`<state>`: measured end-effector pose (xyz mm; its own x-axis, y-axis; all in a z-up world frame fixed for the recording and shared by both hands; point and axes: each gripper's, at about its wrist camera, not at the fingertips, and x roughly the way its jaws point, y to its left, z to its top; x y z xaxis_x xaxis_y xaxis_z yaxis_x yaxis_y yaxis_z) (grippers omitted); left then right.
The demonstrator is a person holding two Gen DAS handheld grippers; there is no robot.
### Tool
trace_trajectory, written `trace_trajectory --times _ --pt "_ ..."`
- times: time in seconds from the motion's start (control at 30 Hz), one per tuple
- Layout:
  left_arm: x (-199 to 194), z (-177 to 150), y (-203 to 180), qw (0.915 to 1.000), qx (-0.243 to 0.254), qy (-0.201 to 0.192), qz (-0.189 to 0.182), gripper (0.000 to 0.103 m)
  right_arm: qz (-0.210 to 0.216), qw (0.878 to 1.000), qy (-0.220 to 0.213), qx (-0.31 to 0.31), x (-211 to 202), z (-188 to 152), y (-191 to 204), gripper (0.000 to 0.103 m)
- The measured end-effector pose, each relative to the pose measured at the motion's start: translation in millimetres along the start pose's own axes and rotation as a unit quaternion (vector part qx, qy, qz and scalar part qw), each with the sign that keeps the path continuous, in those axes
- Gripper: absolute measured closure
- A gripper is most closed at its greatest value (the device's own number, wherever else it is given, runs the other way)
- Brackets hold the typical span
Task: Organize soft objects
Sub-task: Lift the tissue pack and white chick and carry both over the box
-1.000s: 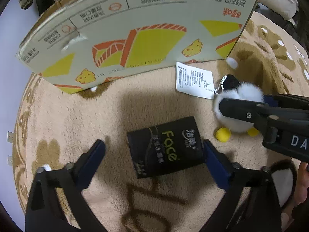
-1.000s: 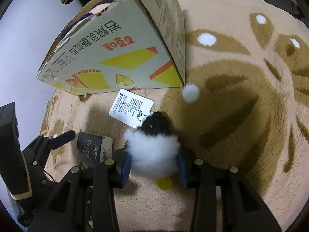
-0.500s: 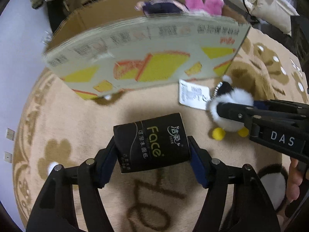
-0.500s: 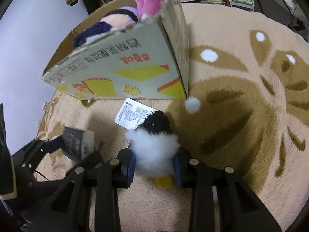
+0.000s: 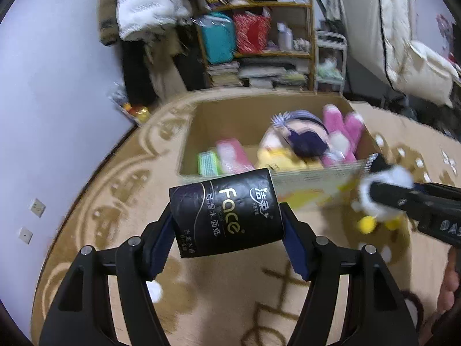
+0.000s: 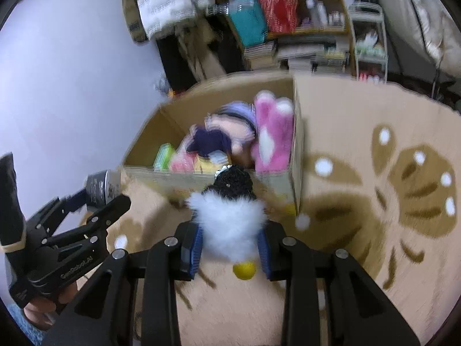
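My left gripper [image 5: 226, 230] is shut on a black "Face" tissue pack [image 5: 227, 213] and holds it in the air in front of the open cardboard box [image 5: 314, 183]. My right gripper [image 6: 230, 245] is shut on a fluffy white penguin toy [image 6: 230, 225] with a black head and yellow feet, also lifted near the box [image 6: 296, 150]. The right gripper and penguin [image 5: 383, 193] show at the right of the left wrist view. The left gripper and pack [image 6: 100, 190] show at the left of the right wrist view.
The box holds a doll with purple hair [image 5: 296, 132], a pink plush [image 5: 343, 135] and pink and green packs [image 5: 224, 158]. A beige patterned rug [image 6: 374, 201] covers the floor. A cluttered shelf [image 5: 259, 34] and a wall [image 5: 57, 86] stand behind the box.
Both grippers have risen from the rug with their objects. The left gripper closed on the tissue pack and lifted it. The box interior has come into view.
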<state>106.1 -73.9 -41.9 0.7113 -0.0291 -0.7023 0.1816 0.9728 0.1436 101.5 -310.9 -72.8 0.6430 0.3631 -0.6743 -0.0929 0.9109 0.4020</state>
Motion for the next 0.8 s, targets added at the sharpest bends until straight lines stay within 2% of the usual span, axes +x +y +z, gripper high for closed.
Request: trace_trajectory --times 0.17,0.23,0.5,0.73,0.8 --pt "-5 20 16 0.9994 -0.016 -0.029 0.012 0.035 -0.002 0.998 -0.063 0.004 -20 13 13 0.069" --pt "-7 28 19 0.9983 -0.018 -0.049 0.025 0.035 -0.001 0.997 -0.074 -0.001 -23 22 16 0.069" --pt "-11 71 33 0.9950 -0.023 -0.093 0.030 0.035 0.002 0.994 -0.101 -0.041 -24 49 35 0.068" --pt "0 89 46 0.9940 -0.024 -0.101 0.037 0.035 -0.006 0.987 -0.132 -0.095 -15 66 58 0.068" --pt "7 89 47 0.9945 -0.024 -0.097 0.031 0.035 0.008 0.987 -0.131 -0.098 -7 72 61 0.068"
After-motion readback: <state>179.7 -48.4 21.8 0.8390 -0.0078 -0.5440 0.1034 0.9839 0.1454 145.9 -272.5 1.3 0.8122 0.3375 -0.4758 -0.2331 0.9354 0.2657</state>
